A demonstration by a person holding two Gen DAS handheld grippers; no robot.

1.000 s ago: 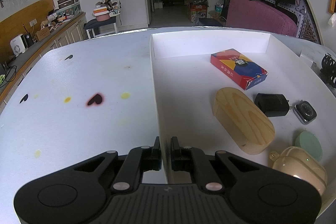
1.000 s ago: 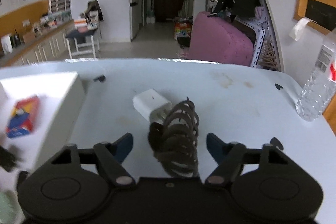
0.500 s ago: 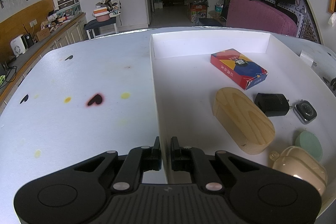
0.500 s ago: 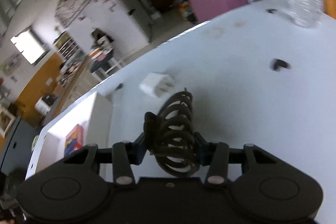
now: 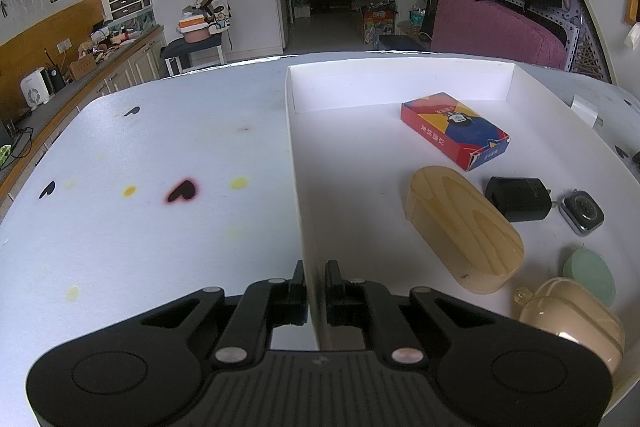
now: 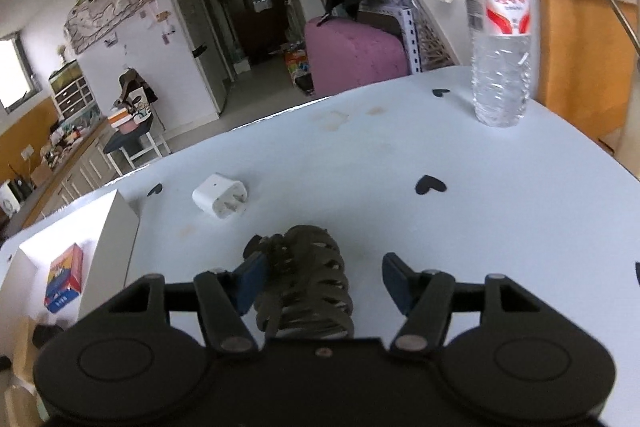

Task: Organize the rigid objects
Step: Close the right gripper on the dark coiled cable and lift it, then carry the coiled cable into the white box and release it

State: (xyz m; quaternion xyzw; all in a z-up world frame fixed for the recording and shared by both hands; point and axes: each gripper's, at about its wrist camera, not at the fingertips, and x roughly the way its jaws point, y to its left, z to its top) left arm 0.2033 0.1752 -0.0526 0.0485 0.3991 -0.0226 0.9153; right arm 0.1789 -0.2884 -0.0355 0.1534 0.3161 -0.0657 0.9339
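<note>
The left gripper (image 5: 316, 291) is clenching the white tray's wall (image 5: 298, 163), steadying it. The right gripper (image 6: 320, 277) has just been opening, released around the dark ribbed claw hair clip (image 6: 310, 281) lying between its jaws on the pale blue surface (image 6: 460, 227), touching only the left finger (image 6: 250, 277).

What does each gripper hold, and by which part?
Left gripper: shut on the side wall of the white tray. Right gripper: nothing; its jaws have just been opening around the dark hair clip, one pad clear.
</note>
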